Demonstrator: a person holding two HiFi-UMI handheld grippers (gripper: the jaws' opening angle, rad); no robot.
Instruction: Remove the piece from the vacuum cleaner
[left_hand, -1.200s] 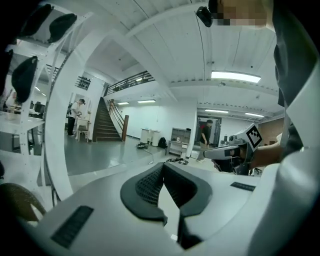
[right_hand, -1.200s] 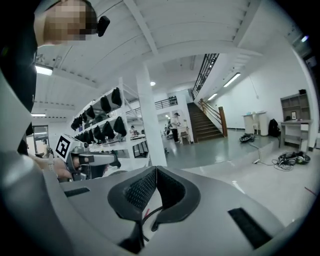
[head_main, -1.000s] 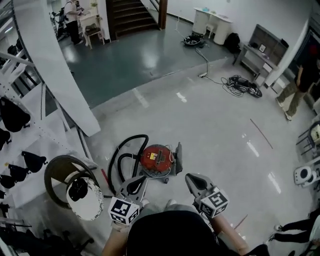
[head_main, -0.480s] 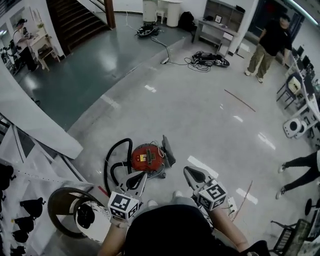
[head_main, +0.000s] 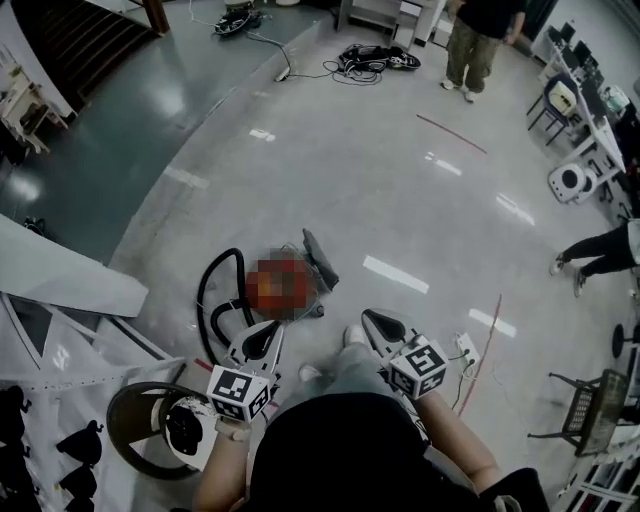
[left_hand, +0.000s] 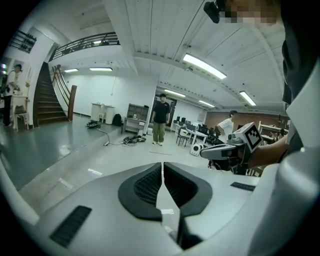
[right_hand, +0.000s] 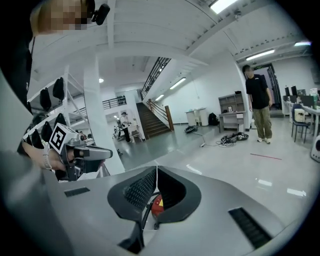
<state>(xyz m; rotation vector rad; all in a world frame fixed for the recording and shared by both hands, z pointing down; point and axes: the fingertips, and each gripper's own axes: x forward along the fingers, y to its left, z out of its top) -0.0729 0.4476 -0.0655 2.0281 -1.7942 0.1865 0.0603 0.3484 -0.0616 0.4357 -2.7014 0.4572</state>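
The red vacuum cleaner (head_main: 283, 287) lies on the grey floor just ahead of me; a mosaic patch covers its body. Its black hose (head_main: 208, 292) loops to the left, and a dark grey piece (head_main: 320, 261) sticks up at its right side. My left gripper (head_main: 270, 328) hovers shut over the near side of the hose loop. My right gripper (head_main: 369, 317) is shut and empty, to the right of the vacuum. In the left gripper view the pads (left_hand: 150, 185) meet with nothing between them. The right gripper view shows a sliver of the red vacuum (right_hand: 156, 205) below the shut pads.
A person (head_main: 484, 38) stands at the far side beside a tangle of cables (head_main: 376, 58). Someone's legs (head_main: 597, 250) enter at the right. A white power strip (head_main: 466, 349) lies near my right gripper. A round black ring (head_main: 150, 432) and white shelving (head_main: 60, 285) stand at the left.
The head view has swung right and tipped further down. Both grippers have sunk and now point more at the floor by the vacuum. Both stay shut.
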